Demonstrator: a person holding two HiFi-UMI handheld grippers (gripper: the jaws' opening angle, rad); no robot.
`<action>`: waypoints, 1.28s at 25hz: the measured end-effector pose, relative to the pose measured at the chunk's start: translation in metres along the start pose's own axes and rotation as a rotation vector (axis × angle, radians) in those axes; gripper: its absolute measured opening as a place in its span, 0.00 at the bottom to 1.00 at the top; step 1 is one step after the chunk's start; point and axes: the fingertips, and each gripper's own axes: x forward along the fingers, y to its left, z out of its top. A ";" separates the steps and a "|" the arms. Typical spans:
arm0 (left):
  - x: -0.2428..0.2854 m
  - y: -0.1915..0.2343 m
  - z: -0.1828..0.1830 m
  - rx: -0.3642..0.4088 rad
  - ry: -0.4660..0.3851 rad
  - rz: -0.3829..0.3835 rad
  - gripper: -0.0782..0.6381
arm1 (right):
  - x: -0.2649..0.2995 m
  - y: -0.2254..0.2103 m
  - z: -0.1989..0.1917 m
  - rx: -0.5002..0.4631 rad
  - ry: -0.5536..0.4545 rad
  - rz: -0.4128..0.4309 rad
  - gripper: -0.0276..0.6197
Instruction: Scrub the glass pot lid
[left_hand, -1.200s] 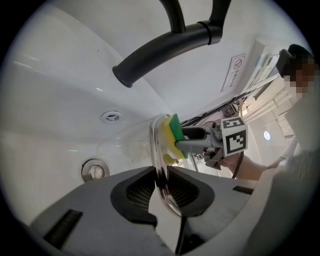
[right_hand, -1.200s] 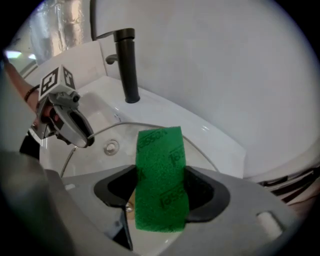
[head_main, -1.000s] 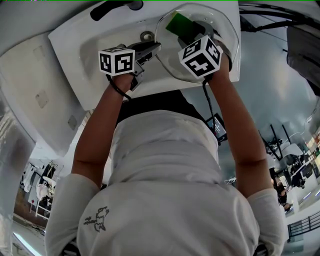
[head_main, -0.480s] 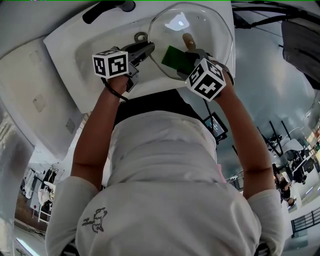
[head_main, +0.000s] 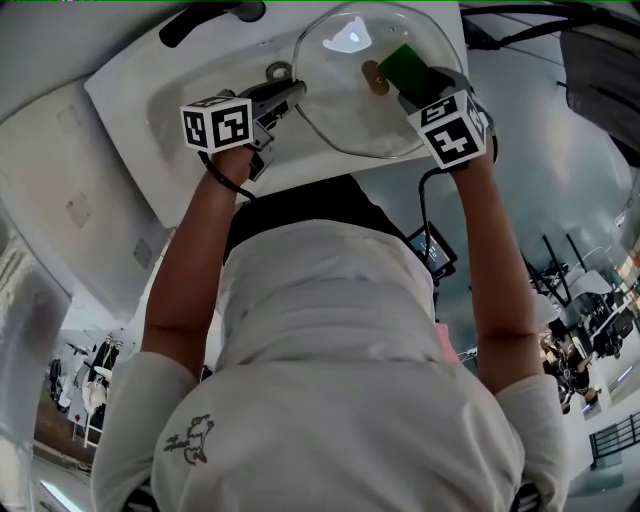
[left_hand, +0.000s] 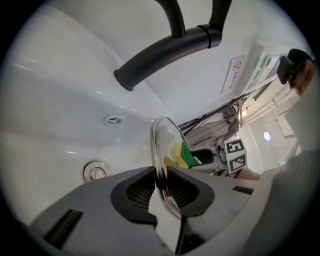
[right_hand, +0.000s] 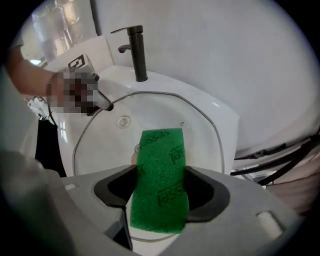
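Over the white sink (head_main: 140, 95), left hand-held gripper (left_hand: 161, 184) pinches the lid (head_main: 345, 105) rim; right hand-held gripper (right_hand: 160, 196) clamps sponge (right_hand: 161, 150).

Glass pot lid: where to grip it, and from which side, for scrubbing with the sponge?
Take the glass pot lid by its metal rim, edge-on, one jaw on each face, from the side away from the sponge. It's a thin shallow dome, so only the edge fits between jaws, and the face stays free. The left gripper holds it that way.
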 end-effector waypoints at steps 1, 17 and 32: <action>-0.001 0.000 0.001 -0.003 -0.001 -0.001 0.21 | 0.004 0.006 0.001 0.001 -0.002 -0.009 0.50; -0.002 0.002 0.003 -0.021 -0.018 0.011 0.21 | 0.003 0.114 0.052 -0.147 -0.160 0.285 0.50; -0.001 0.004 0.003 0.017 0.025 0.011 0.21 | -0.007 0.143 -0.006 -0.527 -0.005 0.428 0.50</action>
